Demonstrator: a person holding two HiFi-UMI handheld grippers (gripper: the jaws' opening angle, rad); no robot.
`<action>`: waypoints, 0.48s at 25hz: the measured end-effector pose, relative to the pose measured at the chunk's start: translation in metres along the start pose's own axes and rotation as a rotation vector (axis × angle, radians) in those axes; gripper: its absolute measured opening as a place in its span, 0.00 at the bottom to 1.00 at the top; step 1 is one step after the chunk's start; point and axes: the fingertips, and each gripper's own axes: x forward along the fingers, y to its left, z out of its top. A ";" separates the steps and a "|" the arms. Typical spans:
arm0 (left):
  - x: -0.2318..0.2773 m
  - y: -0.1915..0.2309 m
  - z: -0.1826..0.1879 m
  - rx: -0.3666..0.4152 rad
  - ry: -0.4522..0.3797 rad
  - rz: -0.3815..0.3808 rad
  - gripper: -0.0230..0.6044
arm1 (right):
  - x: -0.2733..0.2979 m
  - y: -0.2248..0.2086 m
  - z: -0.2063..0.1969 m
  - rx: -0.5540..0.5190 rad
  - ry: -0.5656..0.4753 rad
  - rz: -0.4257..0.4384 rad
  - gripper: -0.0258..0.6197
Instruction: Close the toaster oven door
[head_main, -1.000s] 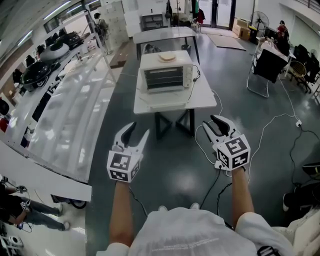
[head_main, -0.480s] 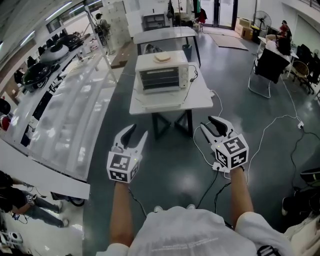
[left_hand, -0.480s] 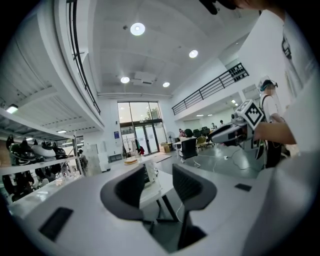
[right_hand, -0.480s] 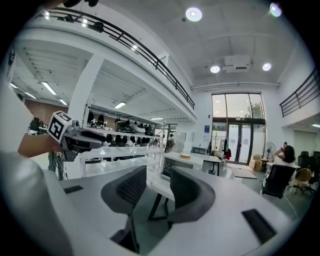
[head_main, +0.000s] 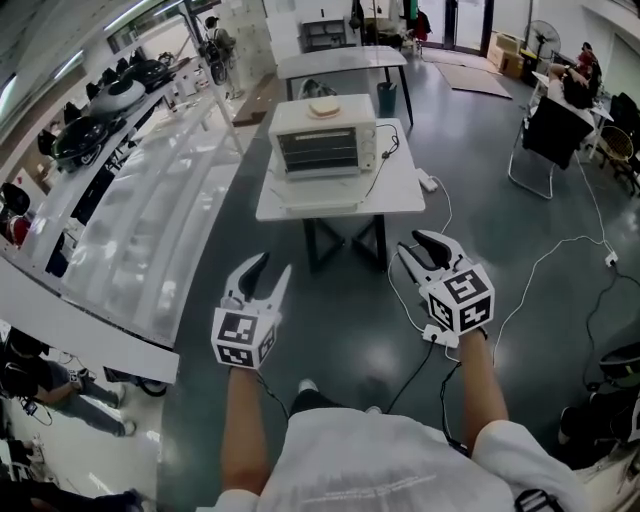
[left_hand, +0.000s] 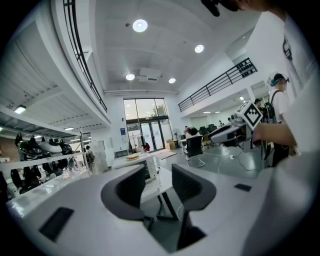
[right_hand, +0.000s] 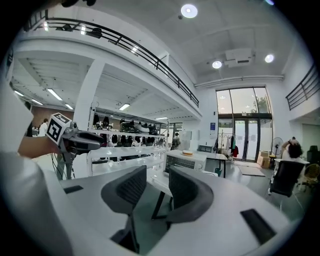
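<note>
Facing the toaster oven (head_main: 322, 140), well ahead of both grippers, door (head_main: 322, 194) folded down: left gripper (head_main: 274, 264) empty, jaws closing; right gripper (head_main: 414, 246) empty, jaws apart. Lift too hard and you may slam it or shove the oven back.

White table, upper centre of the head view

There's the white table (head_main: 408, 195) on dark legs over the grey floor (head_main: 340, 330). The toaster oven (head_main: 322, 148) sits toward its back edge, door (head_main: 320, 194) dropped flat in front (pale against the top), and a black cable (head_main: 381, 163) trails across the right half.
</note>
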 end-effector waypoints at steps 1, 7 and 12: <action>0.002 0.000 -0.002 -0.001 0.005 0.005 0.31 | 0.001 -0.001 -0.002 0.002 0.000 0.007 0.26; 0.032 0.001 -0.013 -0.033 0.031 -0.018 0.31 | 0.013 -0.012 -0.012 -0.004 0.019 0.017 0.26; 0.073 0.016 -0.015 -0.046 0.002 -0.057 0.31 | 0.038 -0.037 -0.013 -0.005 0.046 -0.030 0.26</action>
